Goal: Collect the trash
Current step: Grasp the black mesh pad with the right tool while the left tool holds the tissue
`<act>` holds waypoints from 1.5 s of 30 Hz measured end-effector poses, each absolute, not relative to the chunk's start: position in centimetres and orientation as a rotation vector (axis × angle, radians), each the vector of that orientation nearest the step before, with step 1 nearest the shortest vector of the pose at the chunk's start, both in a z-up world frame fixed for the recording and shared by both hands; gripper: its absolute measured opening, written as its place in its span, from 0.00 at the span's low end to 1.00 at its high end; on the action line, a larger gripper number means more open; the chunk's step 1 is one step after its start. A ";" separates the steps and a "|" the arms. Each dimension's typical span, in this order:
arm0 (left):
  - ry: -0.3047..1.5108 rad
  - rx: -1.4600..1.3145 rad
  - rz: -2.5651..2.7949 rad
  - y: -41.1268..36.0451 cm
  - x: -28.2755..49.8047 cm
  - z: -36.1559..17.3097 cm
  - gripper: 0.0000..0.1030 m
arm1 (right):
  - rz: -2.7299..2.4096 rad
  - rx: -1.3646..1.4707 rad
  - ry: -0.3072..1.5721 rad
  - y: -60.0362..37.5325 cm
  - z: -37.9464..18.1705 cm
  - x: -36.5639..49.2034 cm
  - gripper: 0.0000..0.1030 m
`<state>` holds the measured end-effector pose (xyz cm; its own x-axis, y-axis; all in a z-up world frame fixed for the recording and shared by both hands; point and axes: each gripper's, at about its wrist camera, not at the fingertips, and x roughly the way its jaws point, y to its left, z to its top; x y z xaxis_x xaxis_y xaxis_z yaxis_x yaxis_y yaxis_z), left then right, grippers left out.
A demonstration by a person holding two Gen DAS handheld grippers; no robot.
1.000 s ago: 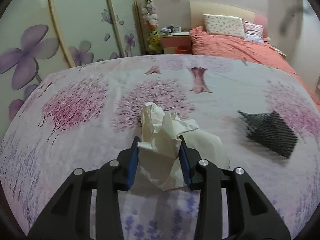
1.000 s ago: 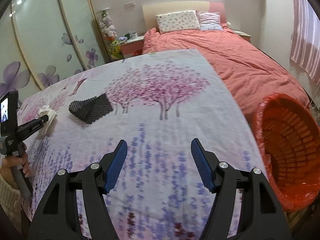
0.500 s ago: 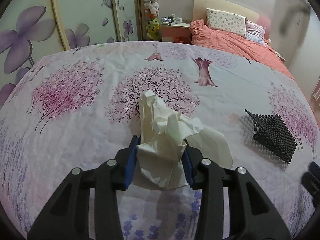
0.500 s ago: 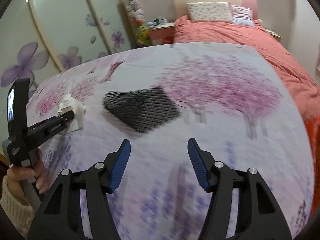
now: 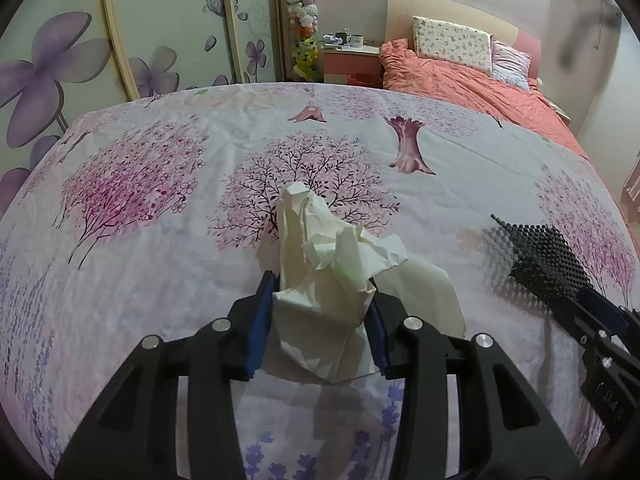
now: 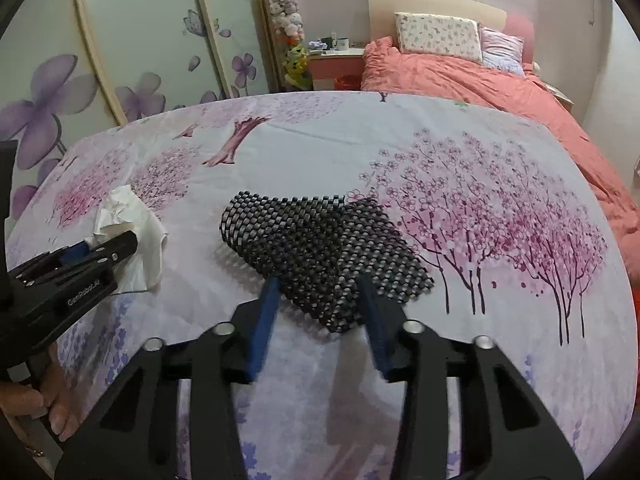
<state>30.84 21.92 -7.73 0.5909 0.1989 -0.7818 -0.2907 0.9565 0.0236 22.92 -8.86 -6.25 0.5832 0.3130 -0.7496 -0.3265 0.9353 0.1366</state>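
Two pieces of trash are being dealt with at once on the flowered bedsheet point(image 6: 480, 152). The left gripper point(image 5: 318, 320) is squeezing a crumpled white tissue point(image 5: 320, 264) between its blue pads, the paper bulging up and out past the fingertips, much as it was a second ago.

The real change is on the other side. The right gripper point(image 6: 322, 312), which a second ago was looking across bare sheet toward an orange basket, is now sitting over the black mesh mat point(image 6: 324, 252), and its jaws have just been closing, with the near corner of the mat lying between them. The pads look to be pressing its edges, though the mesh is floppy and the left pad may only be alongside it, so I cannot be sure the grip is firm. From the left wrist view the mat point(image 5: 540, 256) is lying to the right of the tissue, with the right gripper's dark finger reaching onto it.

For the task, this suggests both hands are nearly loaded; lifting the mat and carrying both pieces to the bin seems next.
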 end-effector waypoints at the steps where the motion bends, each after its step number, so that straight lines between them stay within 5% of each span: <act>1: 0.895 -0.110 0.286 21.9 30.9 -7.7 0.40 | 0.370 -0.005 0.872 -9.2 -6.3 22.9 0.26; 4: 0.895 -0.110 0.286 22.0 30.8 -7.7 0.40 | 0.386 0.016 0.878 -9.9 -6.4 22.9 0.14; 9: 0.895 -0.110 0.286 21.9 30.8 -7.7 0.40 | 0.379 -0.001 0.871 -10.9 -6.3 21.7 0.08; 37: 0.896 -0.096 0.292 22.4 30.9 -7.7 0.40 | 0.157 0.136 0.849 -24.5 -5.7 18.7 0.06; 41: 0.896 -0.092 0.294 22.4 30.8 -7.7 0.40 | 0.152 0.129 0.854 -24.2 -5.9 18.9 0.34; 45: 0.897 -0.089 0.295 22.3 30.7 -7.7 0.40 | 0.144 0.100 0.873 -23.0 -6.5 20.0 0.36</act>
<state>30.70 22.30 -7.71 0.5867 0.2160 -0.7805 -0.2898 0.9560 0.0468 19.99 -22.98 -6.50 0.6338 0.1665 -0.7554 -0.0847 0.9856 0.1463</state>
